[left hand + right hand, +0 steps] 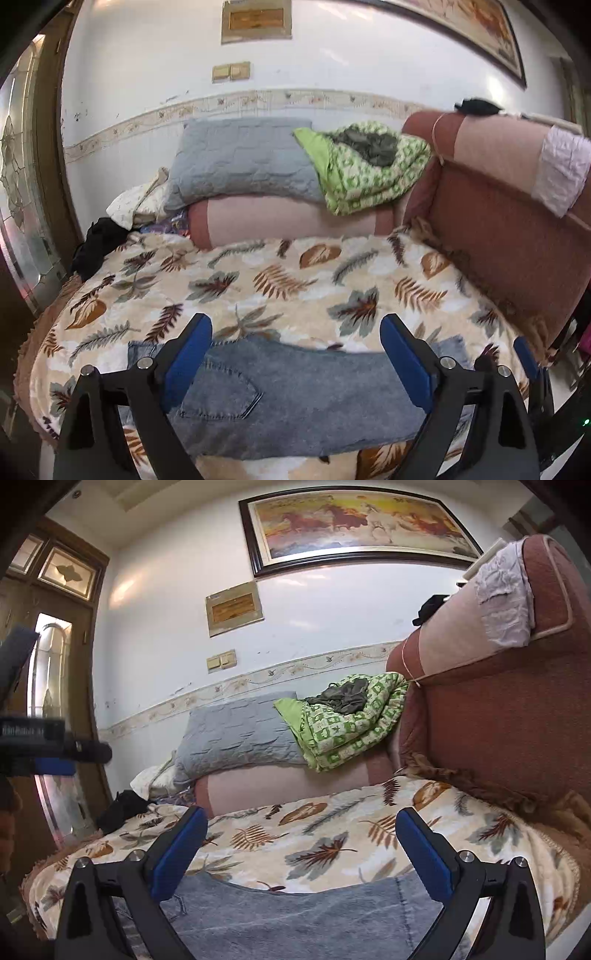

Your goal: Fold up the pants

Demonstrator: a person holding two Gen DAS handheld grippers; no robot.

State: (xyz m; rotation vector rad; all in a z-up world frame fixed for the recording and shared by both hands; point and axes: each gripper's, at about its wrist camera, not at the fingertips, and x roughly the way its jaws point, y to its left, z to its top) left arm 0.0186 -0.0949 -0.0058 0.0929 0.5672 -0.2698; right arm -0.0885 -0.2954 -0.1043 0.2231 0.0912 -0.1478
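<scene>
While both sets of tongs hang up off the cloth with nothing in them, the jeans (pixel 295 398) lie flat near the front edge of the sofa bed, on the leaf-print blanket (pixel 295 280). From the left wrist view they look folded into a long band running 9 to 3 o'clock, back pocket facing up toward the 8 o'clock side, with the hem end poking out past the right finger at about 3. My guess is they're laid out flat so the next fold has a clean, smooth band to work with.

Left tongs (pixel 295 365) are spread wide and angled down over the middle of the denim, not touching it. Right tongs (pixel 301 856) are spread just as wide and point nearly level, so that camera mostly sees the wall and the sofa back (pixel 498 720), with the jeans only at 6 o'clock. Nothing sits between the blue pads on either side.

The pillow (pixel 240 158) and green quilt (pixel 369 166) are piled on the bolster at 12 o'clock, well away from the jeans, which leaves the blanket free as a folding surface. Looks to me like one fold is done and a shorter fold, end to end, is still to come.
</scene>
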